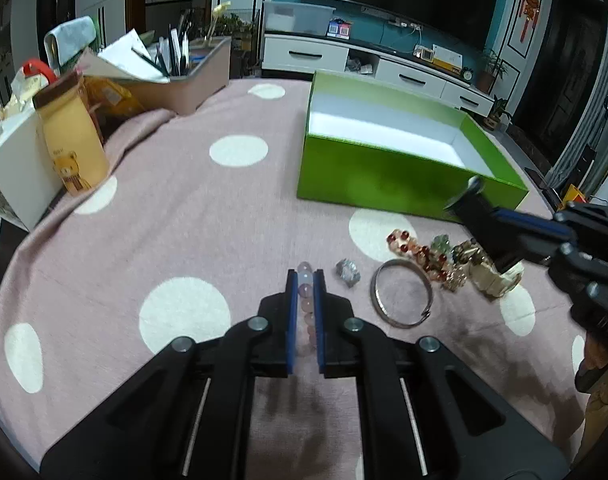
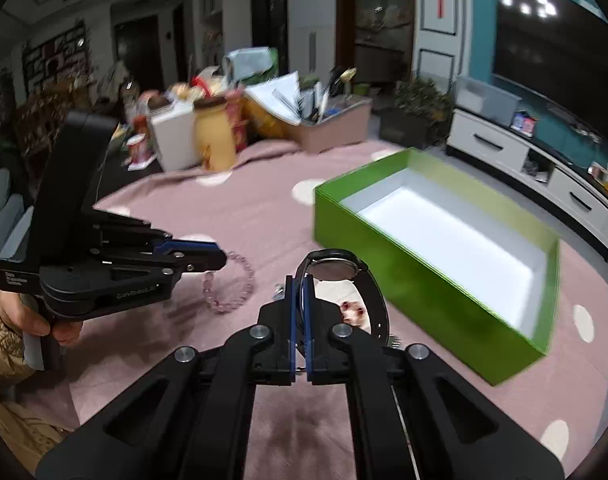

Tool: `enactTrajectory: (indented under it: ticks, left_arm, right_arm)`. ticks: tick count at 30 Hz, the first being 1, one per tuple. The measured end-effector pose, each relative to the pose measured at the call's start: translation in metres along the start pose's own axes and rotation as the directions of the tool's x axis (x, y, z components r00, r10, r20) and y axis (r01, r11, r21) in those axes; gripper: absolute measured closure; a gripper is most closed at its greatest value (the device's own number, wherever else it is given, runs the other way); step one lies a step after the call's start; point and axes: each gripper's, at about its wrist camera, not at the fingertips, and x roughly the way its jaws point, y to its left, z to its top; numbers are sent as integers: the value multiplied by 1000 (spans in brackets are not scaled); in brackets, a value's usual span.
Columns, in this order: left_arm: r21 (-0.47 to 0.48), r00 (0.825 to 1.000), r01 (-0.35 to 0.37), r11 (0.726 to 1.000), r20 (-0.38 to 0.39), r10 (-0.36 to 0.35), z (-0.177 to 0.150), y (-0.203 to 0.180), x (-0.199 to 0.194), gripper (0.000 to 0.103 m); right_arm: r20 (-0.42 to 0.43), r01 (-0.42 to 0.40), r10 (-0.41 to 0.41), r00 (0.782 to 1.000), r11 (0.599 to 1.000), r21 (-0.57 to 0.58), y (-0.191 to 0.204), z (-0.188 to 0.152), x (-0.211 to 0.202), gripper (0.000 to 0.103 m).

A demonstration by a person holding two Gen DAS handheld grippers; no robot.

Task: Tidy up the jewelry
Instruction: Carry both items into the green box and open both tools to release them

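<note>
The green box [image 2: 435, 280] sits open and bare on the cloth, so you're at the loading step. Your right gripper [image 2: 300, 292] is clamped on the black watch [image 2: 343, 270] just beside the box; your left gripper [image 1: 305, 288] pinches the pink bead bracelet [image 2: 236, 284]. Next, carry each over the wall and release.

My left gripper [image 2: 220, 258] carries raised lettering on its black side, seemingly "GenRobot.ai", at the frame's left. Small white print on its rear corner is too blurred for me to read.
</note>
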Motion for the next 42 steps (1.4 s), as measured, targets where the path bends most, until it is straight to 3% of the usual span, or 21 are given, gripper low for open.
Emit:
enactTrajectory:
  ticks: [9,18,26,30,42]
  left_arm:
    - [62,998,-38,997,58,35,28,-18,-23,96]
    - [92,994,-32,995,109,22,86,-45,-25,96]
    - [124,990,-17,992,144,-1,141,-78,-1,96]
    - [144,992,-11,989,125,-7,160,-94,22,96]
    - [155,999,-29,988,33,24,167,-109,88,96]
  right_arm:
    - [81,100,-105,991,993,63,-37,4,-47,100]
    - [99,165,-174,980,982,96,-70,12,-58,100]
    - [95,190,-202,975,974,124,-104,29,-40,100]
    - [83,193,-205,975,971,140,-119,34,-25,100]
    - [14,188,-195,981,963,191,-148,37,25,100]
